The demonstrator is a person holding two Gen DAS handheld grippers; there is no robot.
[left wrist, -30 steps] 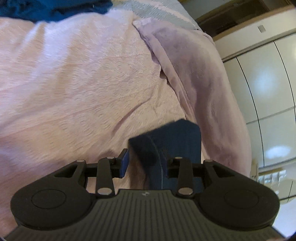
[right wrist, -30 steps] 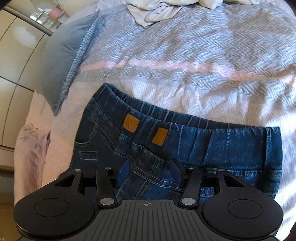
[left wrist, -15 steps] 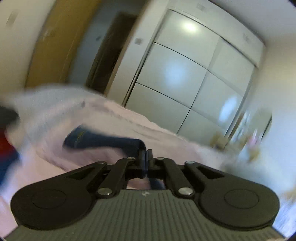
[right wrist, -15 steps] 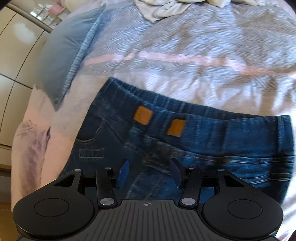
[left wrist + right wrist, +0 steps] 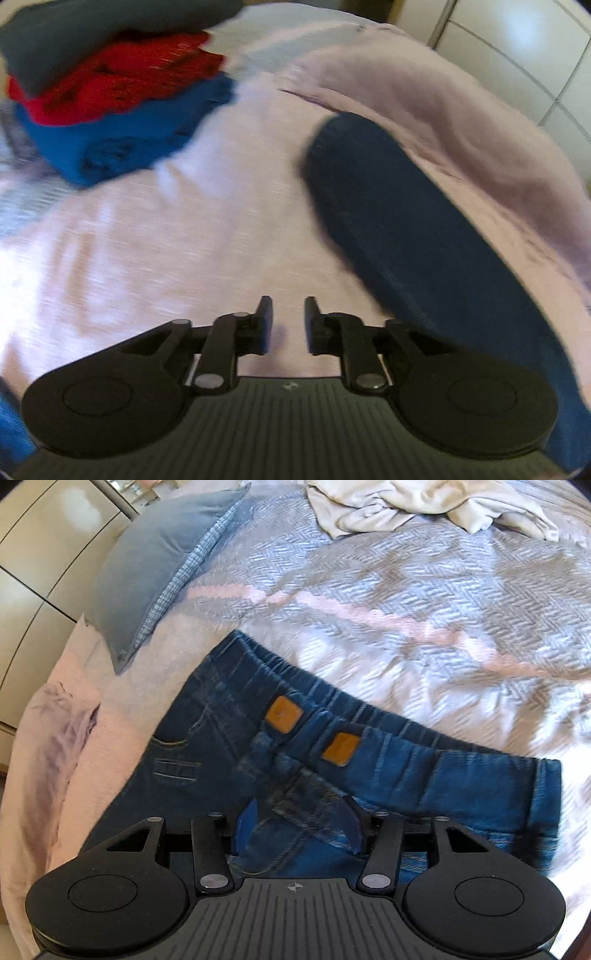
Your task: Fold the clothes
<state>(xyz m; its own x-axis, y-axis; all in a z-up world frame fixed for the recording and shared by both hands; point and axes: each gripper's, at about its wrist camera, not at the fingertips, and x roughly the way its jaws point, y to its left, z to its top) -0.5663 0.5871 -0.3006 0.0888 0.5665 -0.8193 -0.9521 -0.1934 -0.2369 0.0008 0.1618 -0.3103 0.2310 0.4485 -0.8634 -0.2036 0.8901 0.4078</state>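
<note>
Blue jeans (image 5: pixel 424 775) lie on the bed with the waistband and two tan patches (image 5: pixel 284 714) facing up. My right gripper (image 5: pixel 299 823) is open and sits low over the crotch seam, with denim between its fingers. In the left wrist view one dark blue jeans leg (image 5: pixel 399 221) lies stretched over the pink blanket (image 5: pixel 166 240). My left gripper (image 5: pixel 286 317) is open and empty, just left of that leg, above the blanket.
A stack of folded clothes, grey, red and blue (image 5: pixel 110 92), sits at the far left. A blue pillow (image 5: pixel 155 572) and crumpled white clothes (image 5: pixel 424 506) lie on the herringbone bedspread (image 5: pixel 406 590). White wardrobe doors (image 5: pixel 535 55) stand beyond the bed.
My left gripper was shut on the jeans leg, swung it across, then let go and opened; the leg now lies flat. My right gripper stayed open over the crotch, the jeans shifting slightly.
</note>
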